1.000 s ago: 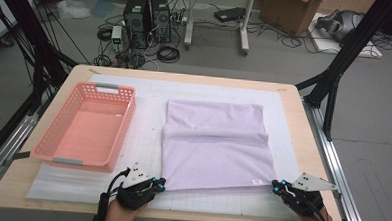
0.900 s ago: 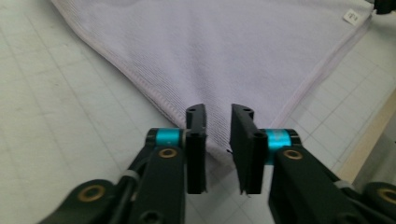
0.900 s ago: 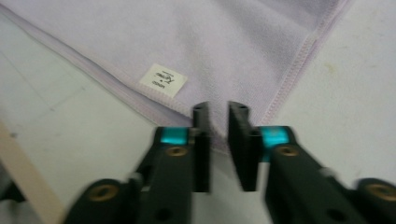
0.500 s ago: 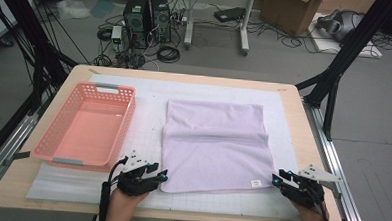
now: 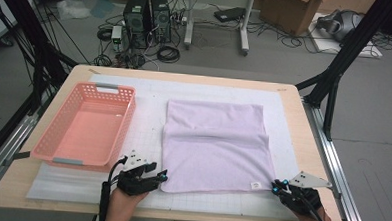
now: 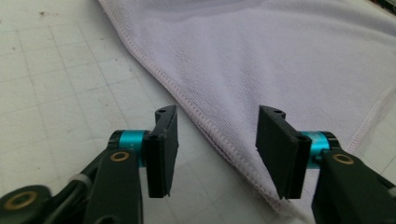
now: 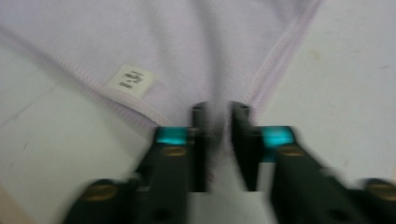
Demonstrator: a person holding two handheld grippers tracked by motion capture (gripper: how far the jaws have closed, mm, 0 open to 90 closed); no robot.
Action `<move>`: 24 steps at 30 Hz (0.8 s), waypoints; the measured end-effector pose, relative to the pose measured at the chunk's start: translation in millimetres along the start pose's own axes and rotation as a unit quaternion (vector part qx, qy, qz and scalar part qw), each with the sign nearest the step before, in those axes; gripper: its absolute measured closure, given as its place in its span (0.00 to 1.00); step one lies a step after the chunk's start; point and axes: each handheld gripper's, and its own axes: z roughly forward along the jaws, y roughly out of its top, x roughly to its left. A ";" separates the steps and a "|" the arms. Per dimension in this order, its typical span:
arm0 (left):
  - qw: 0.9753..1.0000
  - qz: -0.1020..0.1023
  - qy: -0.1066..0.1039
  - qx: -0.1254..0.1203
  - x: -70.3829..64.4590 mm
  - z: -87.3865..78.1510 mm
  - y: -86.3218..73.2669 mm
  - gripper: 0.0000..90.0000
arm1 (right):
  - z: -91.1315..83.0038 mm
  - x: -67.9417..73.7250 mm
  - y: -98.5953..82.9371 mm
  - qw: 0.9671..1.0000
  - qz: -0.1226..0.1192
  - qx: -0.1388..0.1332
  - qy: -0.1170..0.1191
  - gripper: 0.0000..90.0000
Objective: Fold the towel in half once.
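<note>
A lilac towel (image 5: 215,146), folded once with the fold line across its middle, lies flat on the white grid mat (image 5: 143,133). My left gripper (image 5: 163,176) is at the towel's near left corner, open. Its jaws straddle the stitched hem of the towel (image 6: 261,56), low over the mat, around my left gripper (image 6: 217,114). My right gripper (image 5: 275,186) is at the near right corner, beside the small white label (image 7: 133,79). In the blurred right gripper view the jaws of my right gripper (image 7: 220,109) stand narrow, with the towel's corner (image 7: 187,42) pinched between them.
An empty pink plastic basket (image 5: 125,125) stands on the left of the mat, just beyond my left hand. Bare wooden table (image 5: 303,140) runs along the right edge. Black frame legs, cables and computer boxes are on the floor behind the table.
Both grippers have slid inward along the near edge to the towel's two near corners. The right jaws have come together on the corner. The towel has not moved.
</note>
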 end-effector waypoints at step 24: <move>0.998 0.024 -0.038 0.035 -16.3 -17.1 -15.4 0.95 | -14.0 -0.4 -15.9 0.994 0.092 0.002 0.054 0.94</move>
